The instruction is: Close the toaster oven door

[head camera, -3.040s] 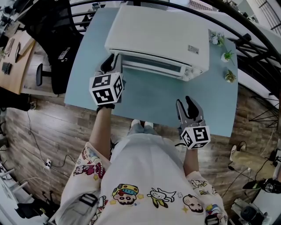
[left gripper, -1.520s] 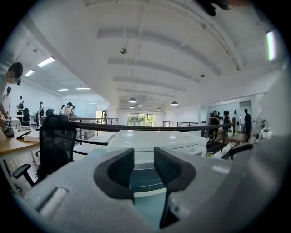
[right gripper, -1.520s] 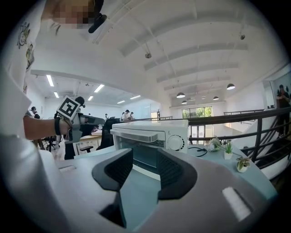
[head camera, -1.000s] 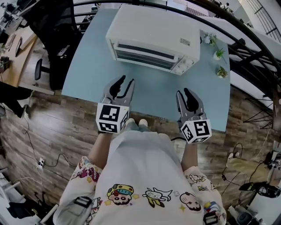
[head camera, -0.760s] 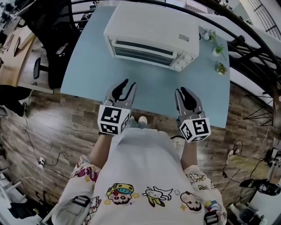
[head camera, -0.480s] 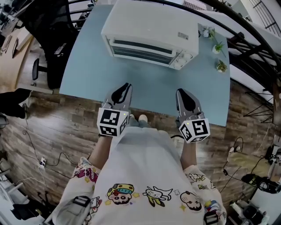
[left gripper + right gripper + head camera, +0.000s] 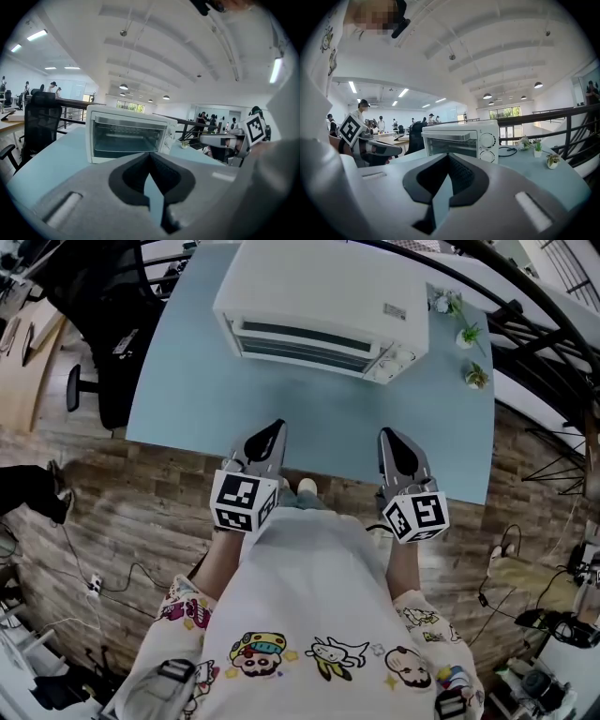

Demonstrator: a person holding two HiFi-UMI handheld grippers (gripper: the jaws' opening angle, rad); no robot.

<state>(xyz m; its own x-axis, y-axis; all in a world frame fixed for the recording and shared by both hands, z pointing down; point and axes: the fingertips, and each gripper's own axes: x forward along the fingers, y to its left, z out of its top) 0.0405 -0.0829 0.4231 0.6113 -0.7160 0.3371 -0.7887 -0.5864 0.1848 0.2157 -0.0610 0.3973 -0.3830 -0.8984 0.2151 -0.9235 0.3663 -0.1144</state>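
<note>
Two grippers reach over the near edge of the surface [image 7: 178, 381]. At seven o'clock, the left gripper [image 7: 277, 427] has just been closing; its jaws are pressed together, empty. At twelve stands the toaster oven [image 7: 323, 296], its door [image 7: 300, 341] shut. At five, the right gripper [image 7: 385, 434] has likewise just been closing, empty.

Sat upright as a white, boxy toaster oven [image 7: 323, 292] far back on the blue table [image 7: 187, 381]; showed its glass door [image 7: 300, 341] shut, two round knobs [image 7: 398, 360] right of it.
</note>
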